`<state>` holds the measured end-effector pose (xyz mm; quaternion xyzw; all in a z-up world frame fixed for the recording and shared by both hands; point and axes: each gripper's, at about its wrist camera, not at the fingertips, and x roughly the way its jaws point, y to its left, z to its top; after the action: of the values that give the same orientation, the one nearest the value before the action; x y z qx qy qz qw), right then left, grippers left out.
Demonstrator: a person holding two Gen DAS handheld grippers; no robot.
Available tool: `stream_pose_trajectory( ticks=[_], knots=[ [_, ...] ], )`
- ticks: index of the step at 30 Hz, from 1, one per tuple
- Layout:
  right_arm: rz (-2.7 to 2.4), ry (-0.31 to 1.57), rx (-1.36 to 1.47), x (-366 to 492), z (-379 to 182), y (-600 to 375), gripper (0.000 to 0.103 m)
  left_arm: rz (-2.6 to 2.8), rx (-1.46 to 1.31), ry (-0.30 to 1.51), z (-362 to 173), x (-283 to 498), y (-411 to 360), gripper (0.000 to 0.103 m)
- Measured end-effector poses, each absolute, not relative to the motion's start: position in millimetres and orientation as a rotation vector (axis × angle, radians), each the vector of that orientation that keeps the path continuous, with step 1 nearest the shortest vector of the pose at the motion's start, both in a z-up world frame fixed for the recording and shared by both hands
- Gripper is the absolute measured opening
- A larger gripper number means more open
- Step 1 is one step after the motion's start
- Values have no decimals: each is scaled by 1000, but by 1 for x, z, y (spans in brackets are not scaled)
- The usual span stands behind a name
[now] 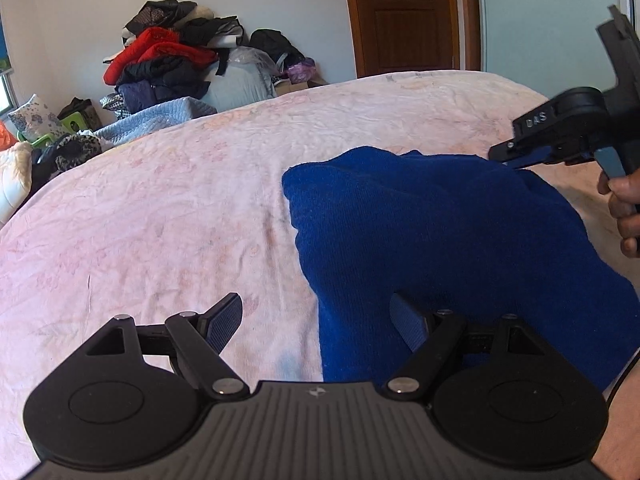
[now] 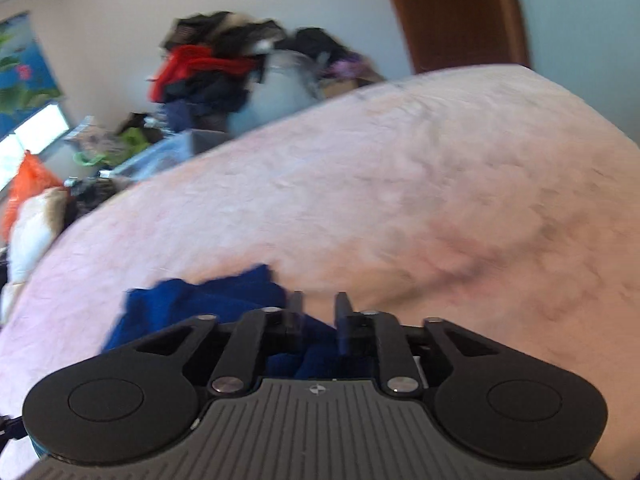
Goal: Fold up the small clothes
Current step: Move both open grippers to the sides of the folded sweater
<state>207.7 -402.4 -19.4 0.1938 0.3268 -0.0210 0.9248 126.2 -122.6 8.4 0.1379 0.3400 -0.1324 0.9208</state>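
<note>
While under the left gripper (image 1: 316, 322), blue garment (image 1: 440, 240) rightward.

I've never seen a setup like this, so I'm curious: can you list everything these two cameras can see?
blue garment: one, deep blue, lying on the bed's right half, partly folded
bed cover: one, pale pink, wrinkled, fills most of both views
clothes pile: one heap, red, black and grey, against the far wall
light blue quilt: one, beyond the bed's far edge
door: one, brown wood, shut, far wall
orange bag: one, far left, by the window
left gripper: black, jaws wide open over the garment's near left edge
right gripper: black, at the garment's far right corner, jaws narrow; grip unclear
hand: one, holding the right gripper's handle
</note>
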Motion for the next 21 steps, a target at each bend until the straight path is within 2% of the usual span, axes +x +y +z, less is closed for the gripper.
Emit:
stream_pose_trajectory(
  ticks=[3, 5, 6, 8, 11, 13, 15, 18, 21],
  knots=[
    [-41, 555, 351, 181, 0, -391, 29, -267, 268, 707, 8, 125, -122, 81],
    [95, 554, 351, 171, 7, -377, 39, -264, 259, 713, 8, 124, -123, 81],
    [175, 587, 347, 169, 7, -368, 55, -263, 257, 716, 9, 123, -122, 81],
    [255, 644, 282, 161, 3, -349, 56, -261, 248, 717, 9, 122, -122, 81],
    [115, 696, 98, 154, -8, -337, 57, -257, 235, 725, 8, 122, -121, 81],
    [36, 682, 179, 146, -7, -351, 62, -255, 227, 732, 8, 122, -120, 81],
    [75, 621, 266, 129, 3, -357, 60, -251, 218, 737, 9, 122, -119, 81],
    [175, 591, 280, 102, 10, -348, 63, -252, 216, 740, 10, 121, -119, 81],
    [200, 638, 255, 92, -2, -337, 63, -250, 220, 739, 9, 121, -120, 81]
  ],
)
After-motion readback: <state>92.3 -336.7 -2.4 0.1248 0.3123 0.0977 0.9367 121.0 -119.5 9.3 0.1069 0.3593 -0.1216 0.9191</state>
